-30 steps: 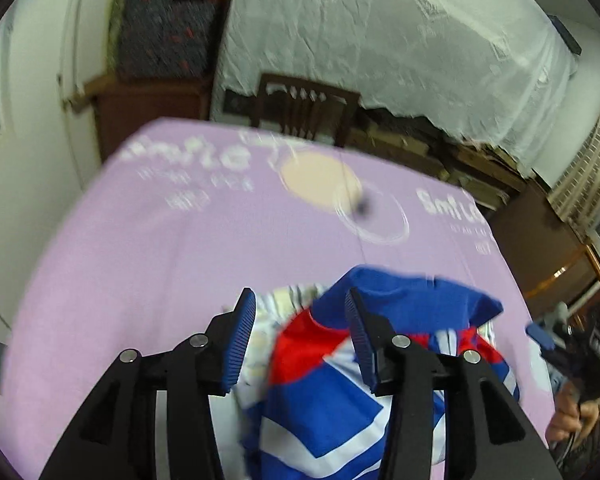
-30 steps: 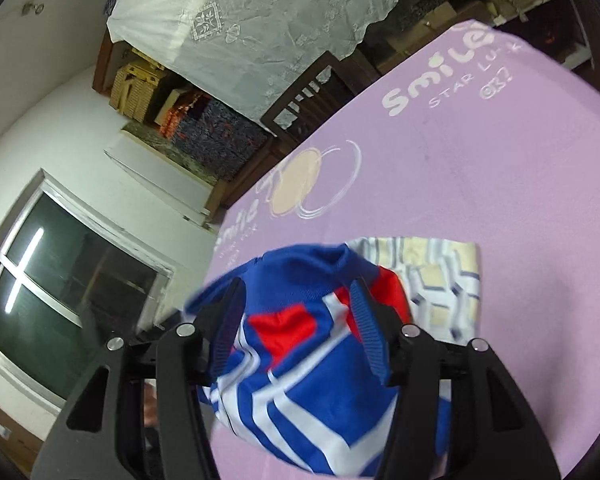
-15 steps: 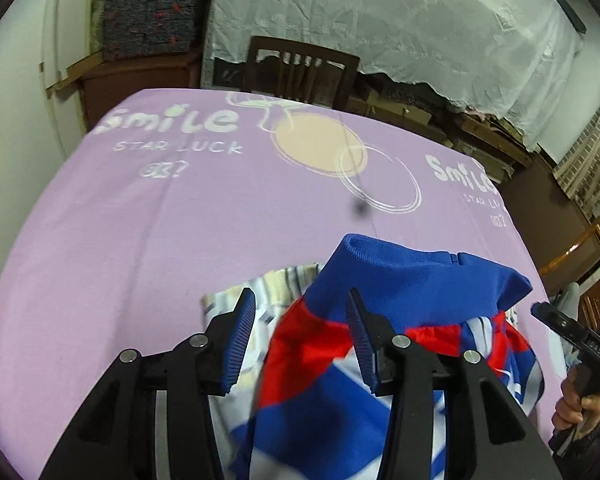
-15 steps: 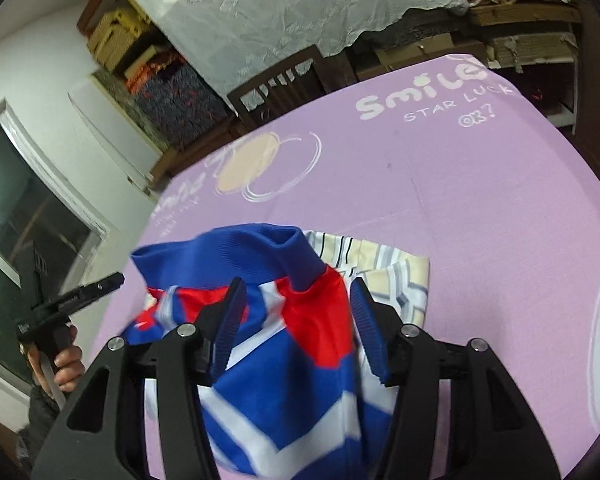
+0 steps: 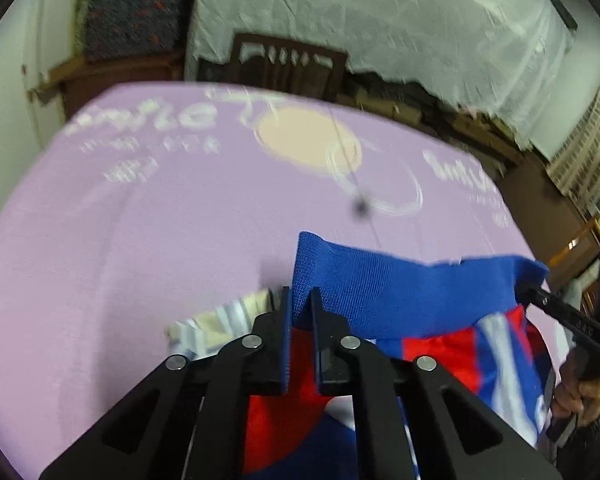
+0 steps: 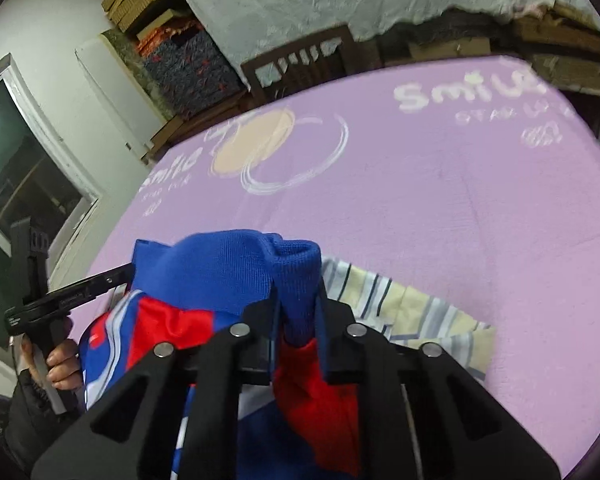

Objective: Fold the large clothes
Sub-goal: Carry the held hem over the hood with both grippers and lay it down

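Sweater (image 5: pixel 400 292) blue hem | left tongs (image 5: pixel 300 308) clamped on it | right tongs (image 6: pixel 298 304) clamped on it

Half a second ago both grippers were spread apart around the garment. Now the left gripper (image 5: pixel 300 294) has pinched its fingers (image 5: pixel 286 320) onto the blue ribbed band of the sweater (image 5: pixel 404 292), and the right gripper (image 6: pixel 298 296) has done the same at the band's other end. The band, slack before, now stretches taut from 9 o'clock to 3 o'clock between them.
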Motion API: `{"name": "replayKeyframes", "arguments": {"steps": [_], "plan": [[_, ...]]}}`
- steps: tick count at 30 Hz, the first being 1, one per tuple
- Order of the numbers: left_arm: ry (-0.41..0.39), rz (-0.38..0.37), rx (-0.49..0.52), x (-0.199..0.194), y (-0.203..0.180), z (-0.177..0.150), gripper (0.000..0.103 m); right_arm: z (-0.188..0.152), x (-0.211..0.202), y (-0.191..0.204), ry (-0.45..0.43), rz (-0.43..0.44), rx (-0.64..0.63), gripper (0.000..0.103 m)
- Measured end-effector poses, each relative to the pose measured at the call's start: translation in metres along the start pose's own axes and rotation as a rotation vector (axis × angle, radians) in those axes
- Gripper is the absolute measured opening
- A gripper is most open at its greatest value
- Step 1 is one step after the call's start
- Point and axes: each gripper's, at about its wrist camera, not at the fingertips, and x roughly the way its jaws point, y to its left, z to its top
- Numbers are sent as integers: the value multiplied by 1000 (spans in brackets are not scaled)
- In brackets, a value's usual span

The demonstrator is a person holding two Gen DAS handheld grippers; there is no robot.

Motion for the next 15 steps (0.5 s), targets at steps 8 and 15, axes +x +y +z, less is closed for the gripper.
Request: {"name": "replayKeyframes", "arguments": {"steps": [8, 15], "plan": [[-10, 188, 37, 20, -13, 3, 8, 19, 21, 25, -32, -209, -39, 12], [18, 213, 20, 44, -4, -7, 8, 7, 57, -9, 27, -197, 83, 14]]}}
